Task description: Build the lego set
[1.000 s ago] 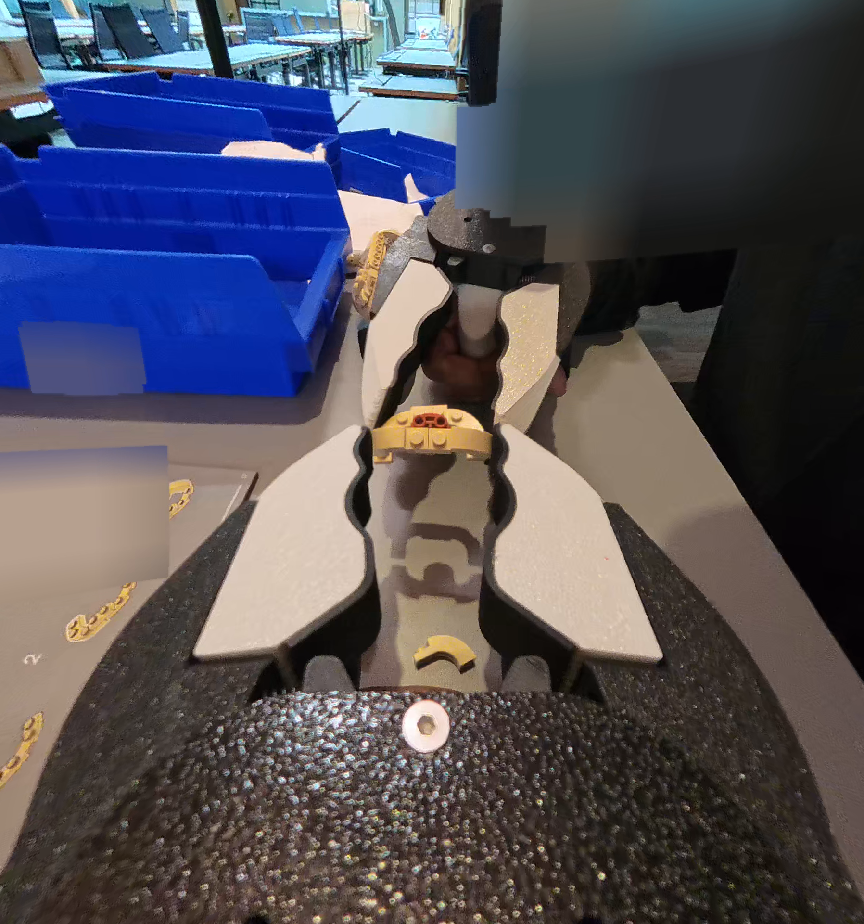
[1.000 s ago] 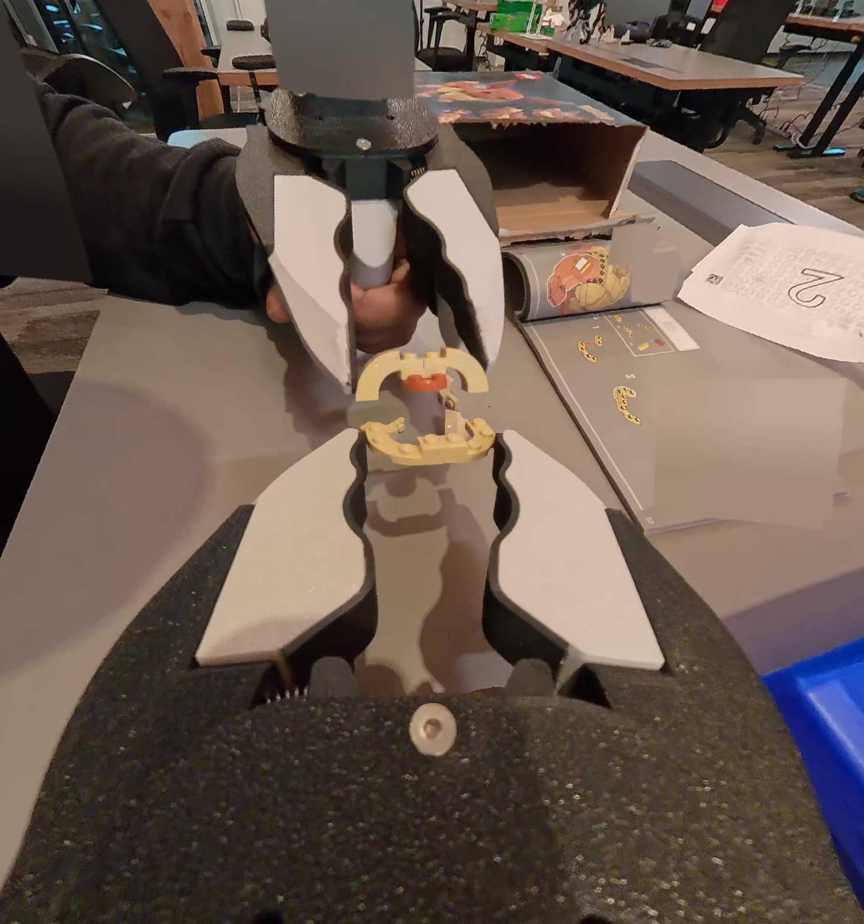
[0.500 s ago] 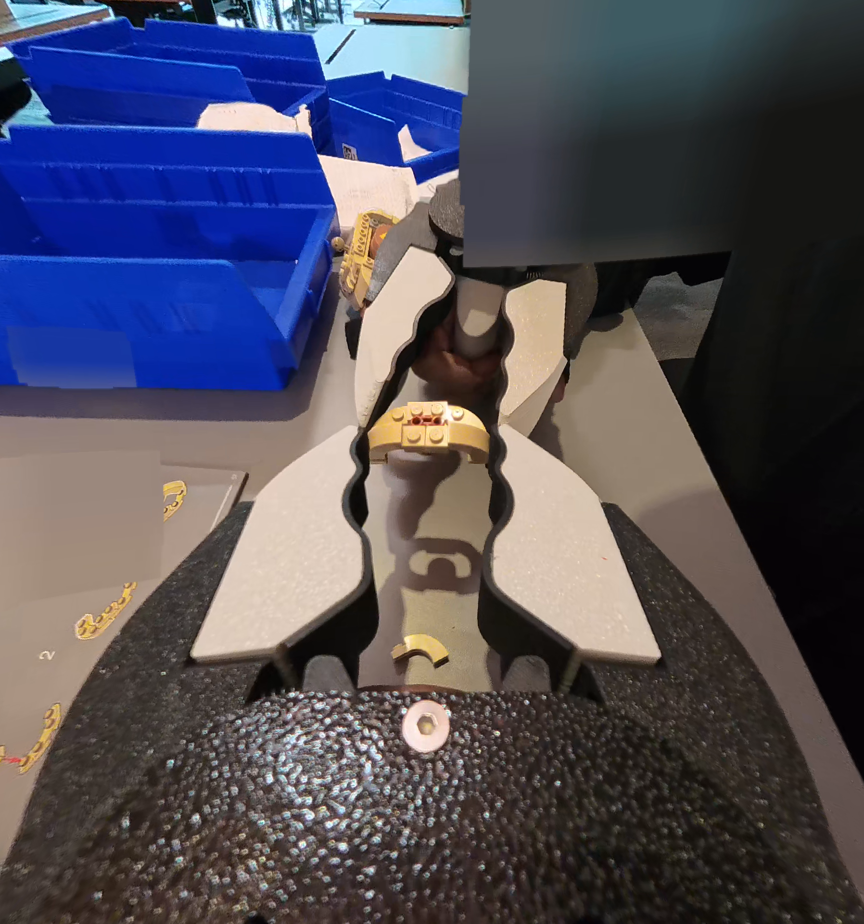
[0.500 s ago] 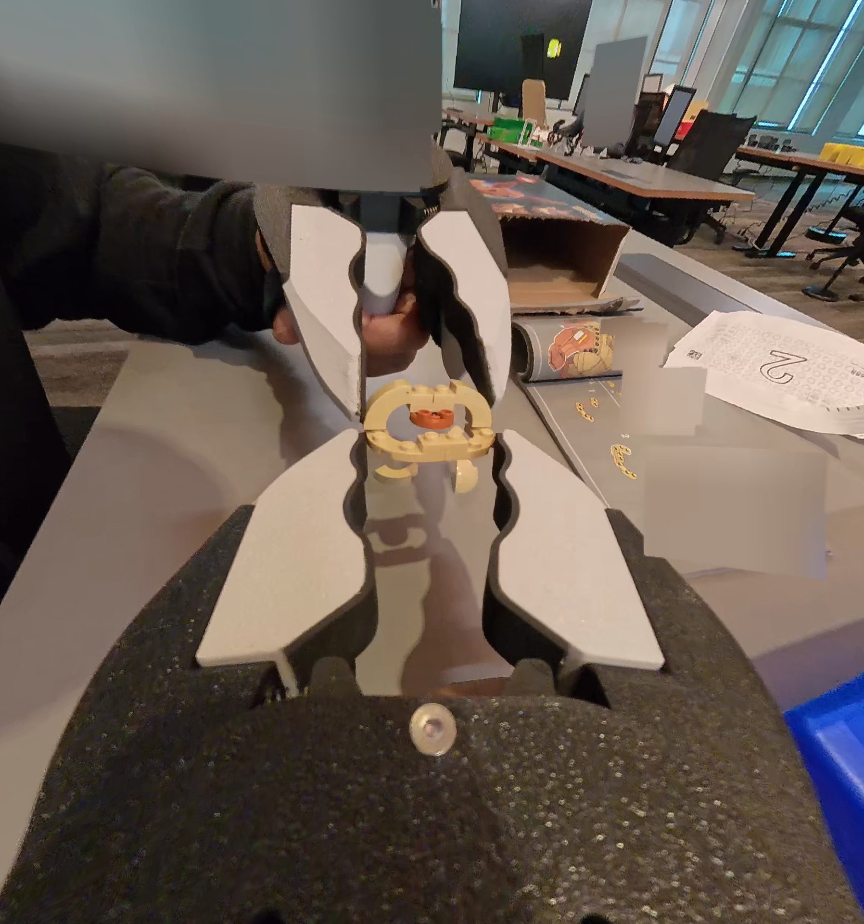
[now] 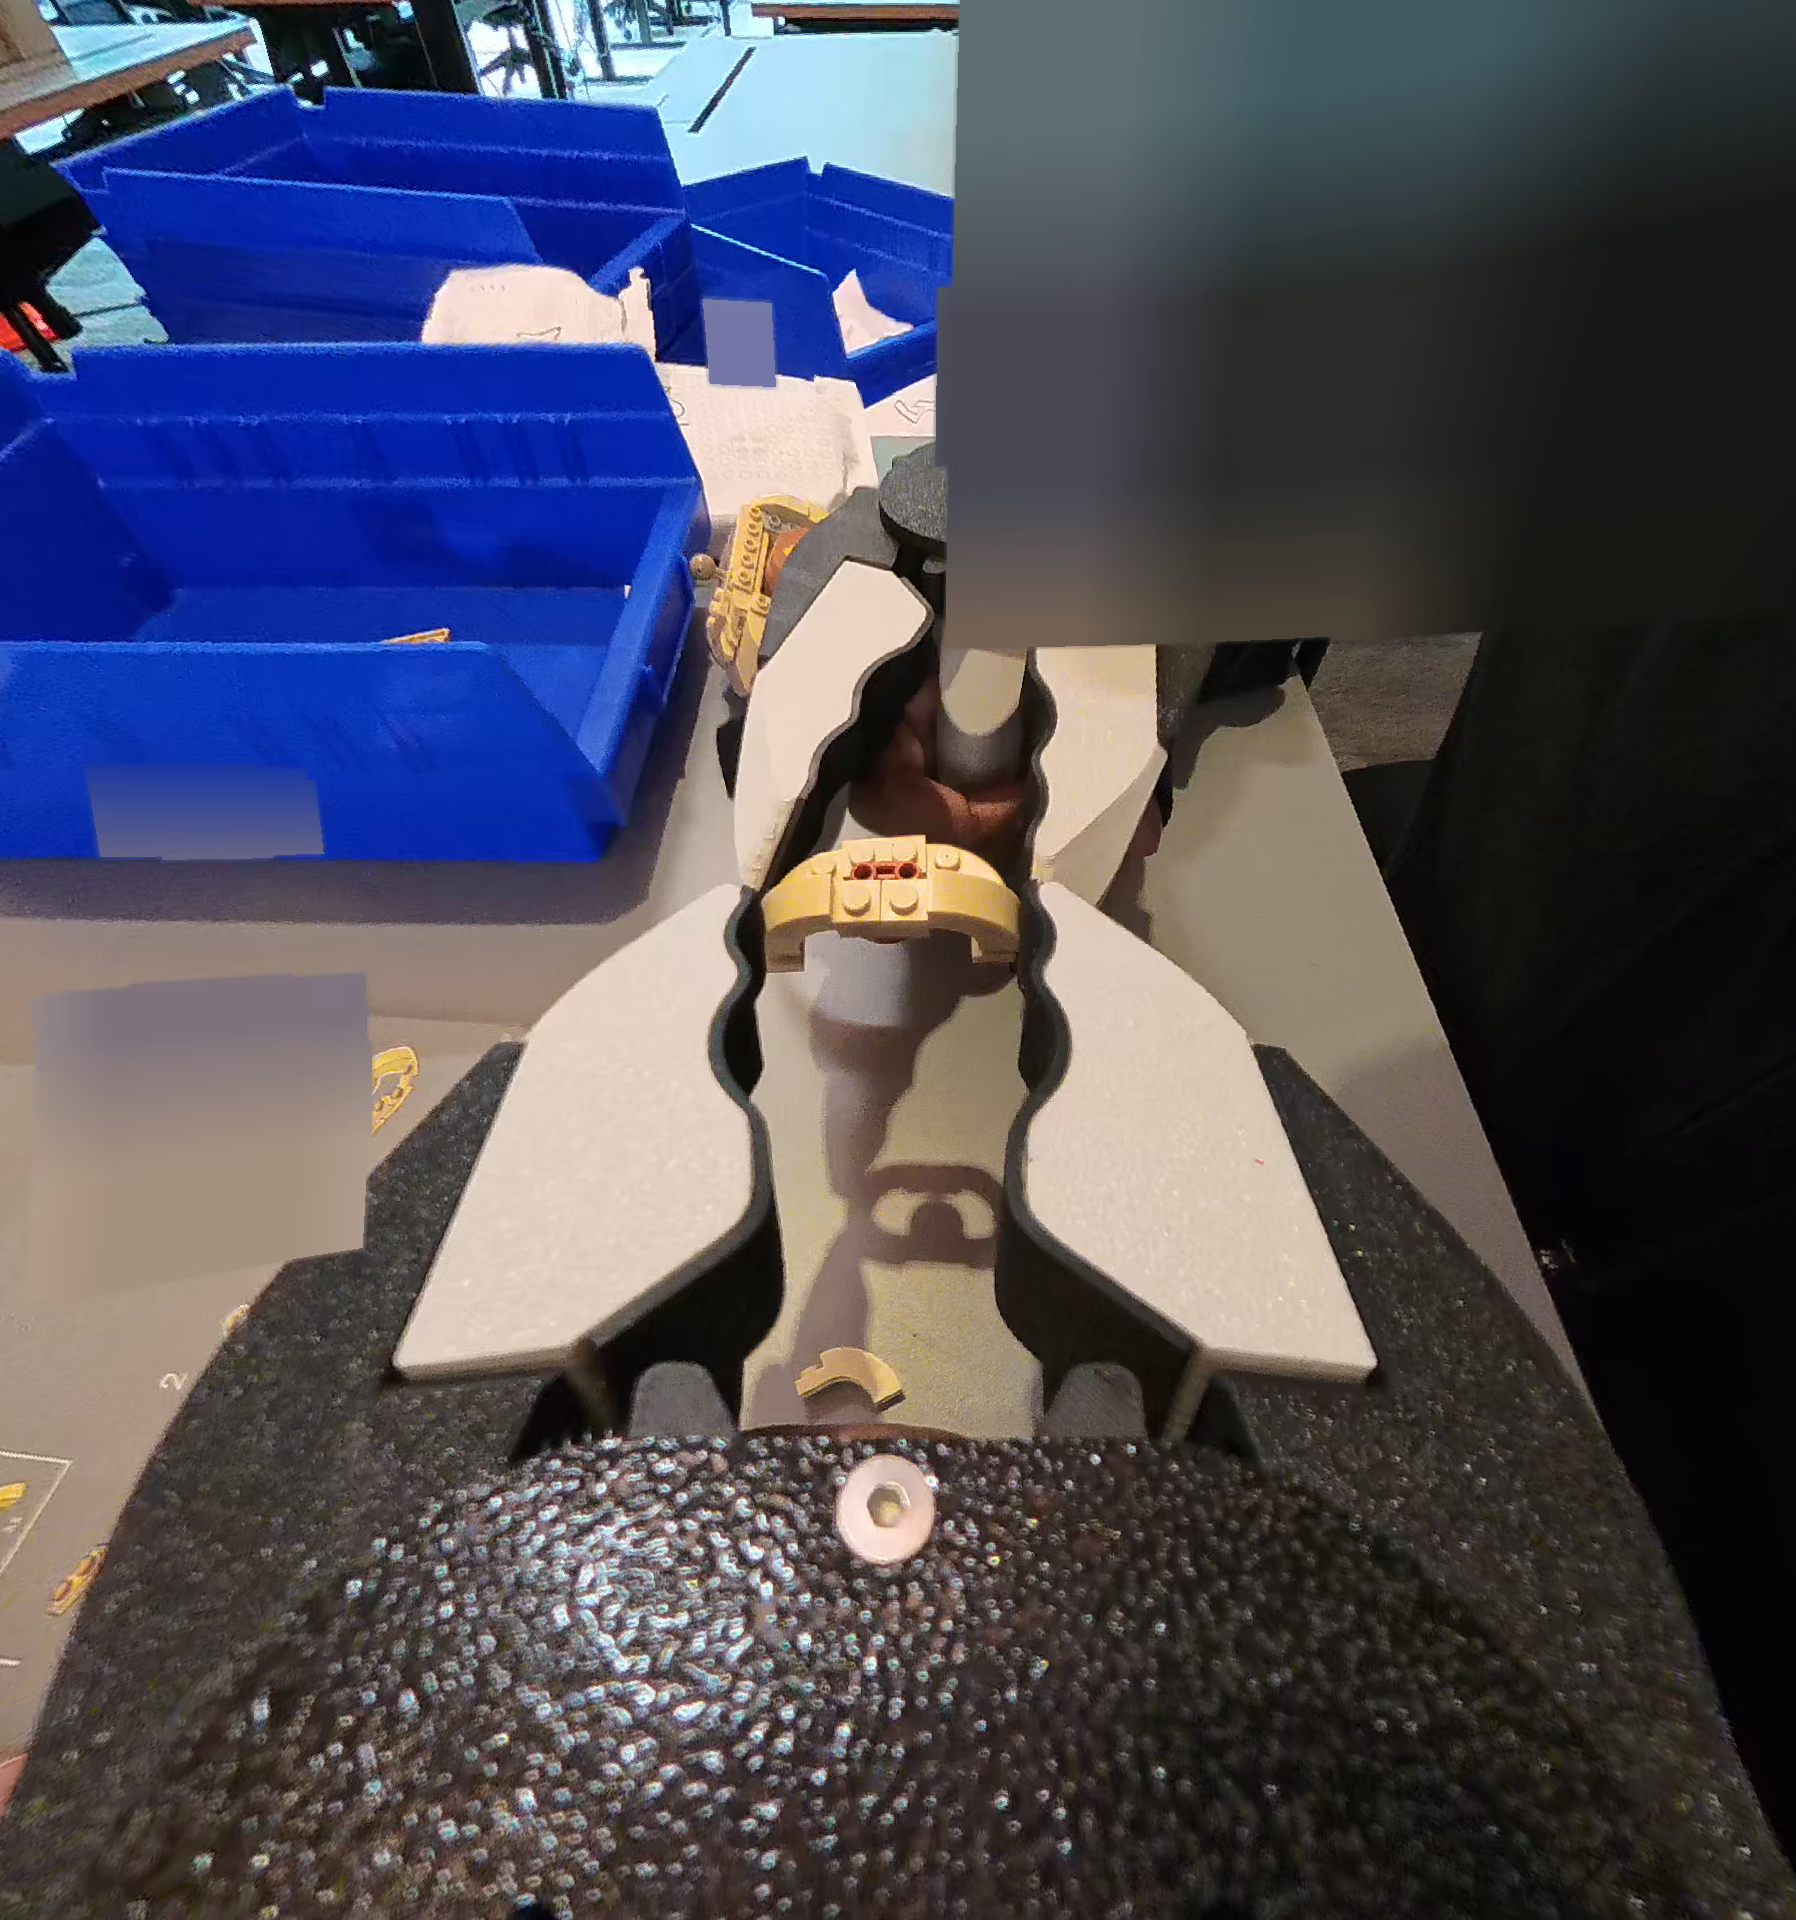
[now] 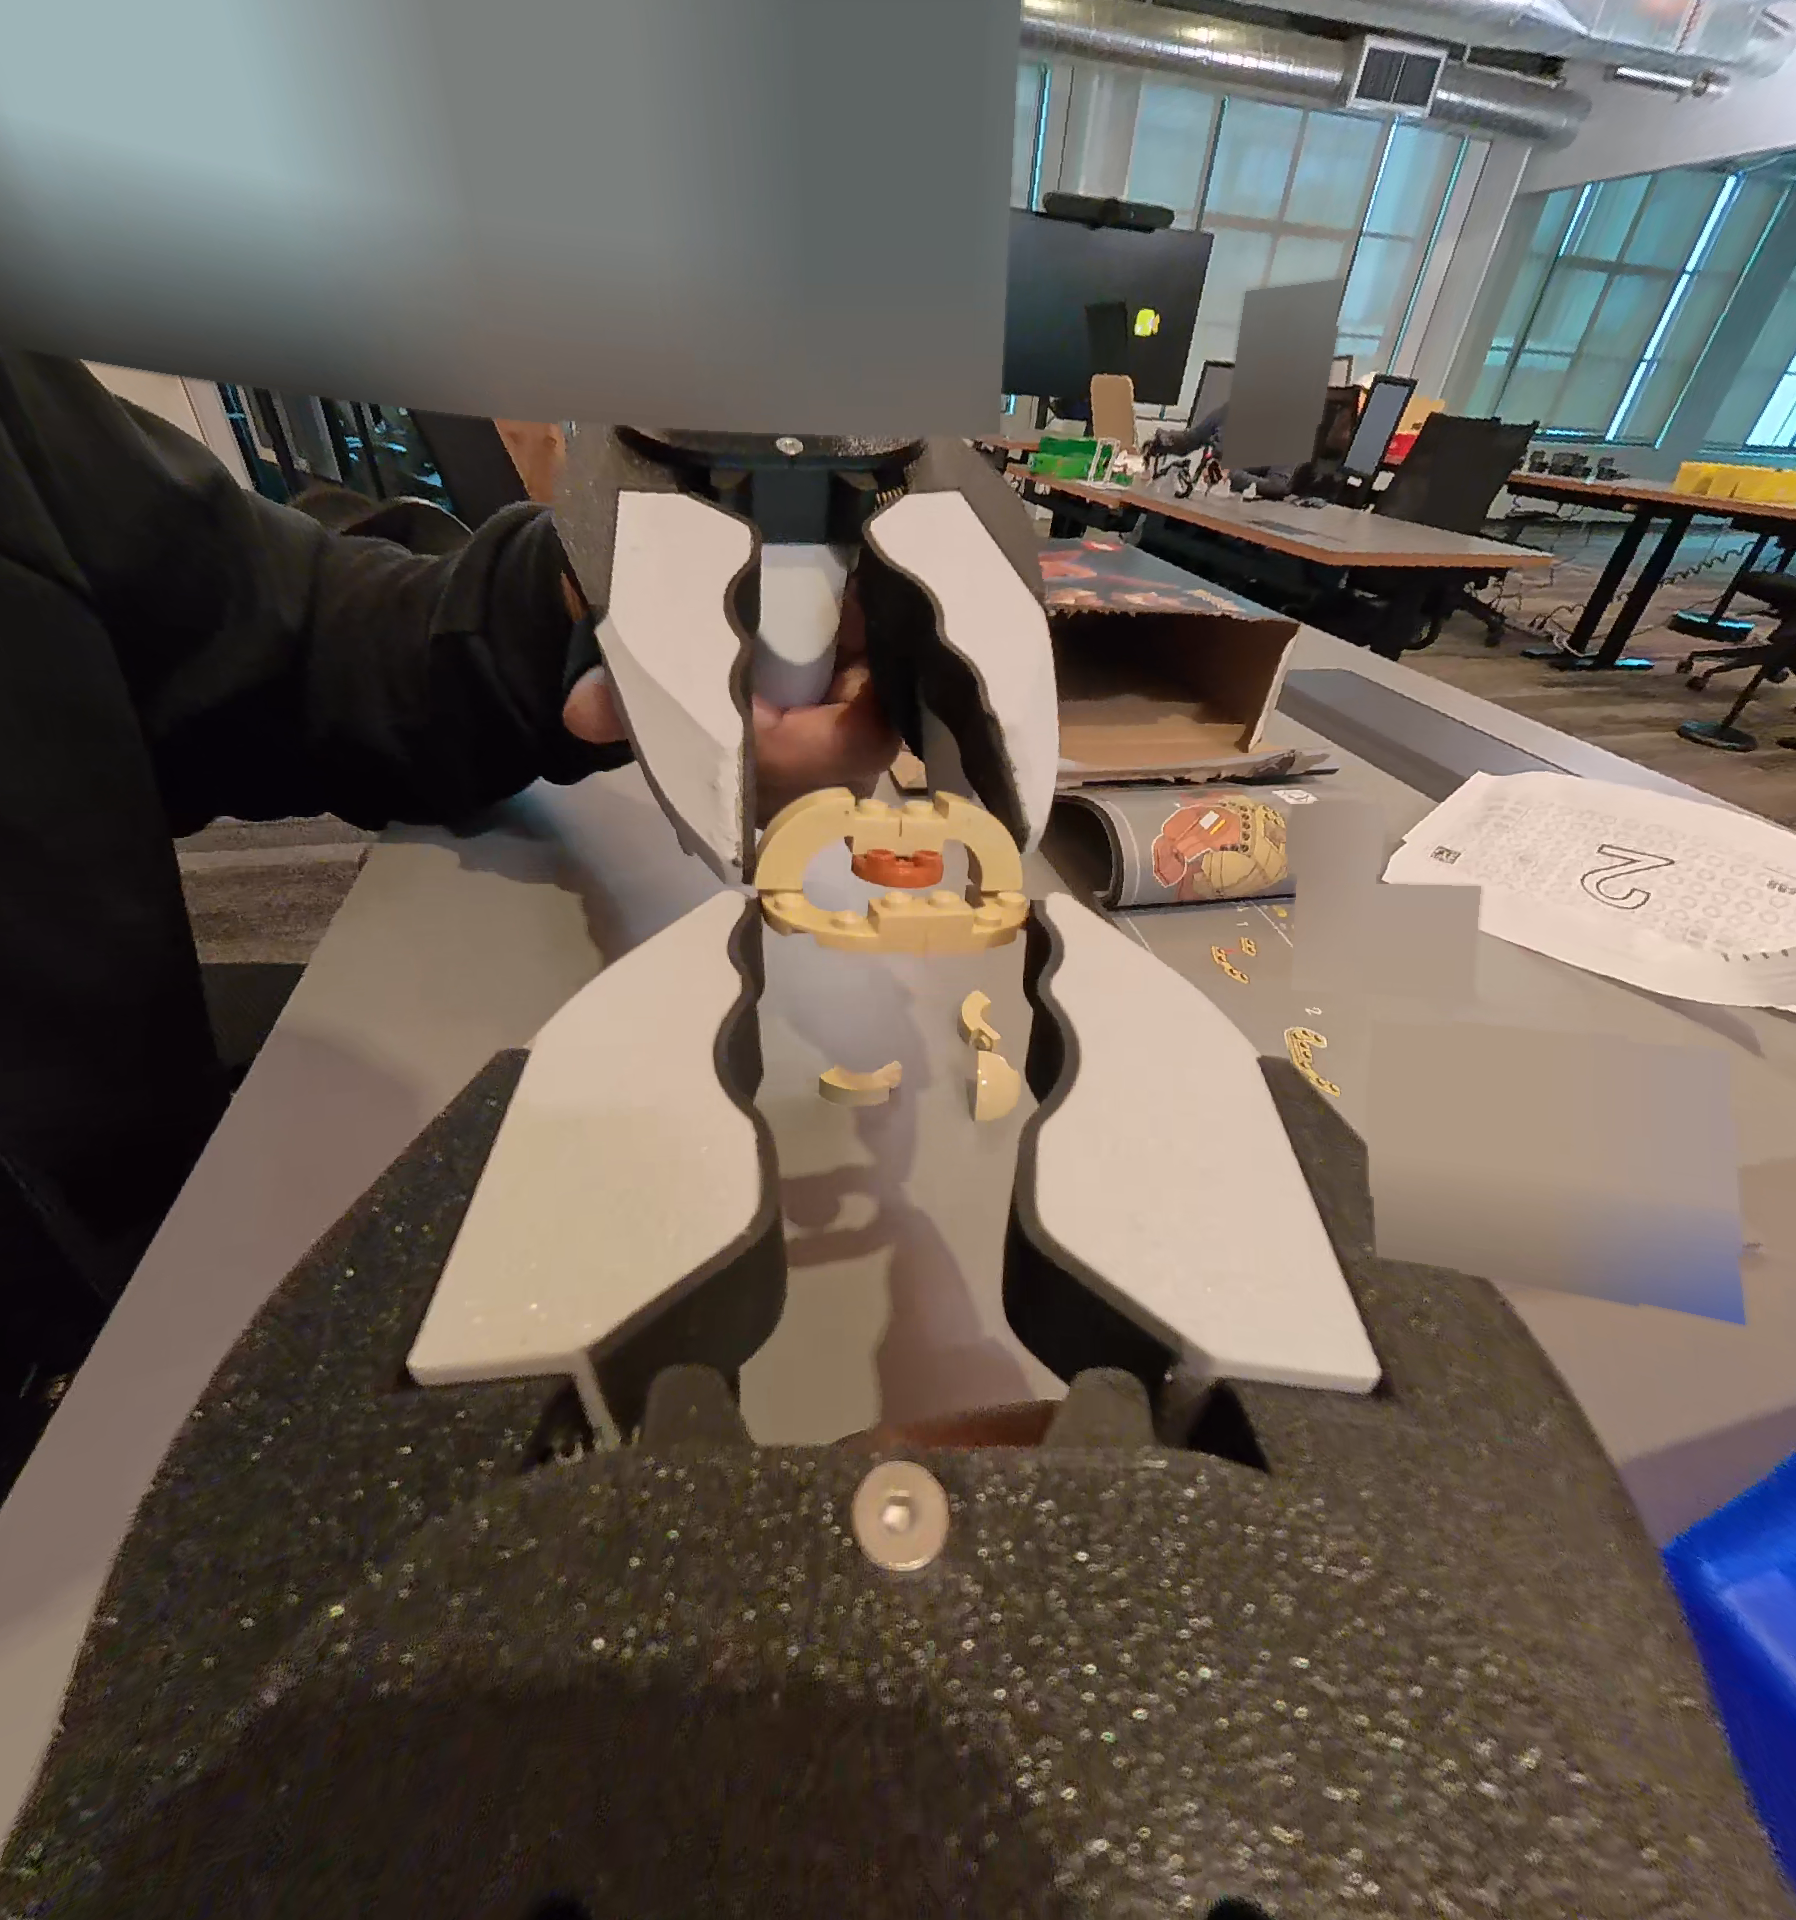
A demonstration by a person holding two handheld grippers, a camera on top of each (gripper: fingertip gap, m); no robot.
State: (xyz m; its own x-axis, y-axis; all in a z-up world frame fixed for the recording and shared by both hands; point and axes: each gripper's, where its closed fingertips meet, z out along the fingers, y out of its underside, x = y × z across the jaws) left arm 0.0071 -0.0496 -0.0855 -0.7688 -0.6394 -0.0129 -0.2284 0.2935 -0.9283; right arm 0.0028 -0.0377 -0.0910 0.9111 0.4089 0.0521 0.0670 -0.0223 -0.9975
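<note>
Two tan arches, apart a second ago, now meet end to end as a ring between my grippers.
My left gripper (image 5: 889,914) is clamped across the tan arch with the reddish-brown piece (image 5: 889,894), both pads against its ends. My right gripper (image 6: 889,920) pinches the tan studded arch (image 6: 899,920) the same way. Seen from the right wrist, the far arch has closed onto the near one, so the two touch at both ends, held above the grey table (image 6: 406,987). I cannot tell whether they have locked. Three small loose tan pieces (image 6: 861,1081) lie on the table under my right fingers. An instruction booklet (image 6: 1216,852) sits to the right, and blue bins (image 5: 302,623) stand far left.
</note>
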